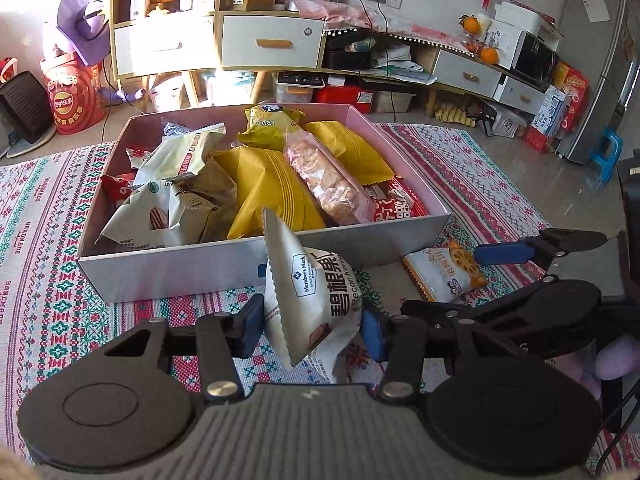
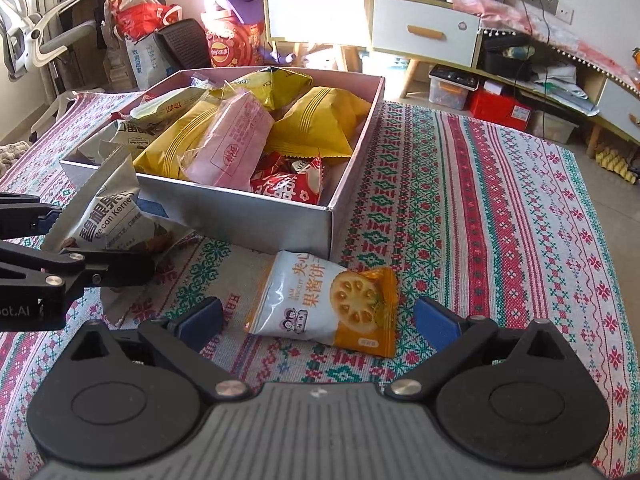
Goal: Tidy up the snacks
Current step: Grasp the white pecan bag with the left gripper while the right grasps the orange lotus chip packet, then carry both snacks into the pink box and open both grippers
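Observation:
My left gripper [image 1: 312,326] is shut on a white pecan kernel packet [image 1: 308,292], held upright just in front of the snack box's [image 1: 224,268] near wall; the packet also shows in the right wrist view [image 2: 108,216]. The box holds several snack packets, yellow, pink, red and white. My right gripper [image 2: 316,318] is open, its blue pads either side of a white and orange jam biscuit packet [image 2: 328,306] lying on the patterned cloth; that packet also shows in the left wrist view [image 1: 446,270].
The box sits on a patterned tablecloth [image 2: 500,220] on a table. Cloth lies bare to the right of the box. Behind are cabinets with drawers [image 1: 272,42], a fan, a red bag [image 1: 74,96] and floor clutter.

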`<state>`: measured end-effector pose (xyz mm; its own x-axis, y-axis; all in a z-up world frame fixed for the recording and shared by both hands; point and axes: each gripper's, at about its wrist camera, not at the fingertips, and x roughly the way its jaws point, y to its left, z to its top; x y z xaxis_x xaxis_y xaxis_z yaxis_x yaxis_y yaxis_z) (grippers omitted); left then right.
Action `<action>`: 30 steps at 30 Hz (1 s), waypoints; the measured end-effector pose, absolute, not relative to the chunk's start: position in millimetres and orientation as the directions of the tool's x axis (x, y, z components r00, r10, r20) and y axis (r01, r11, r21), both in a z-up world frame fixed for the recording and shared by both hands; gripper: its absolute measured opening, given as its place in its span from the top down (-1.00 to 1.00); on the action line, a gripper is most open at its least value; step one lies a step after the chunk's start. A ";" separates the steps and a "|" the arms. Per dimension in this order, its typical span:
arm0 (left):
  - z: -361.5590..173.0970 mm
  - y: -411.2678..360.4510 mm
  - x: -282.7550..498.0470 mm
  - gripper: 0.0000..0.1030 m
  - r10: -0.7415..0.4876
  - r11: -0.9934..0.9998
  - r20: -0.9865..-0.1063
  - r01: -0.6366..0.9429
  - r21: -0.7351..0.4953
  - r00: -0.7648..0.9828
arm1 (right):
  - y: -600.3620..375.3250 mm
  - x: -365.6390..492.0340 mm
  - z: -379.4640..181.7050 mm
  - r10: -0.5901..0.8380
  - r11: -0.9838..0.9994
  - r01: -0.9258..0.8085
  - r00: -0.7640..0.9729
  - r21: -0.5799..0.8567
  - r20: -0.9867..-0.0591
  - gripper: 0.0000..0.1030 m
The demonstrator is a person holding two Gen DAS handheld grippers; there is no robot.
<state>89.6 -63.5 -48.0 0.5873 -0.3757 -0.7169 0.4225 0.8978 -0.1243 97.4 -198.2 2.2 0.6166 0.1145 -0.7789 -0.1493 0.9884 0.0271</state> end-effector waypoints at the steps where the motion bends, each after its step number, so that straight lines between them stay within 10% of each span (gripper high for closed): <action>1: -47.5 -63.1 89.8 -0.07 -0.375 0.899 -0.720 0.420 -0.127 0.584 | -198.1 97.5 2.7 0.113 0.989 -0.147 0.619 0.026 -0.777 -0.84; 16: -42.8 -51.0 85.9 -0.06 -0.381 0.902 -0.739 0.399 -0.165 0.556 | -190.4 100.9 10.4 0.116 0.986 -0.166 0.634 0.012 -0.765 -0.05; 30: -39.0 -39.7 82.8 -0.06 -0.374 0.906 -0.745 0.388 -0.168 0.552 | -184.6 101.7 16.8 0.133 0.985 -0.166 0.589 0.042 -0.797 0.04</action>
